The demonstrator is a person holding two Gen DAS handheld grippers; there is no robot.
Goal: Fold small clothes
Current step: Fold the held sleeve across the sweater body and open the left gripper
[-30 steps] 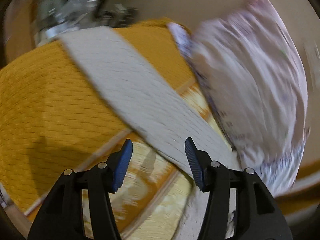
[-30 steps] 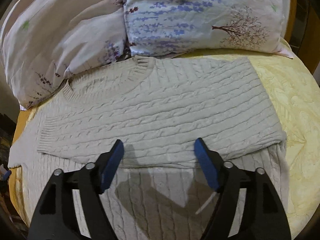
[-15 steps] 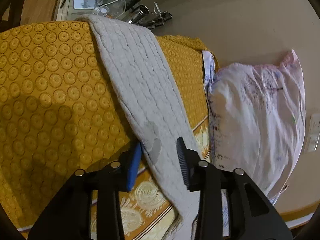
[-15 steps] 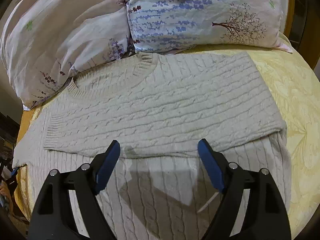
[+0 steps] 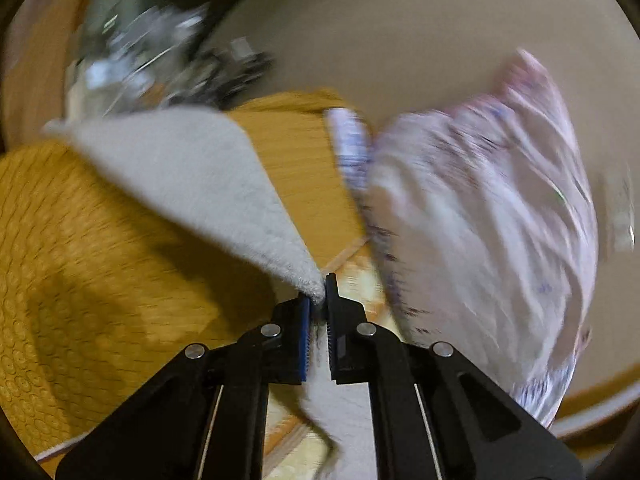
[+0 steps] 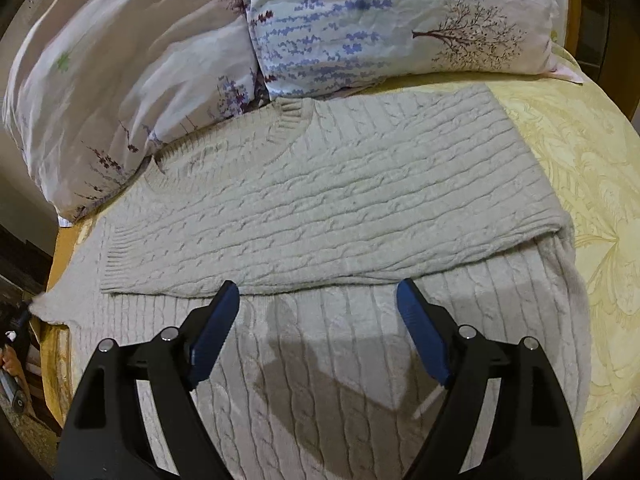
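The grey cable-knit sweater (image 6: 328,200) lies flat on the bed (image 6: 592,168), one sleeve already folded across; the left hand-held gripper (image 5: 318,300) pinches the other sleeve (image 5: 192,184), likely to be carried over the body, while the right hand-held gripper (image 6: 318,312) hovers spread, empty.

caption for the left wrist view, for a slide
Left gripper shut on the sweater sleeve over the orange bedspread, beside a pillow.

A yellow-covered bed (image 6: 592,168) with floral pillows (image 6: 384,20) stands against a seemingly beige wall (image 5: 400,40).
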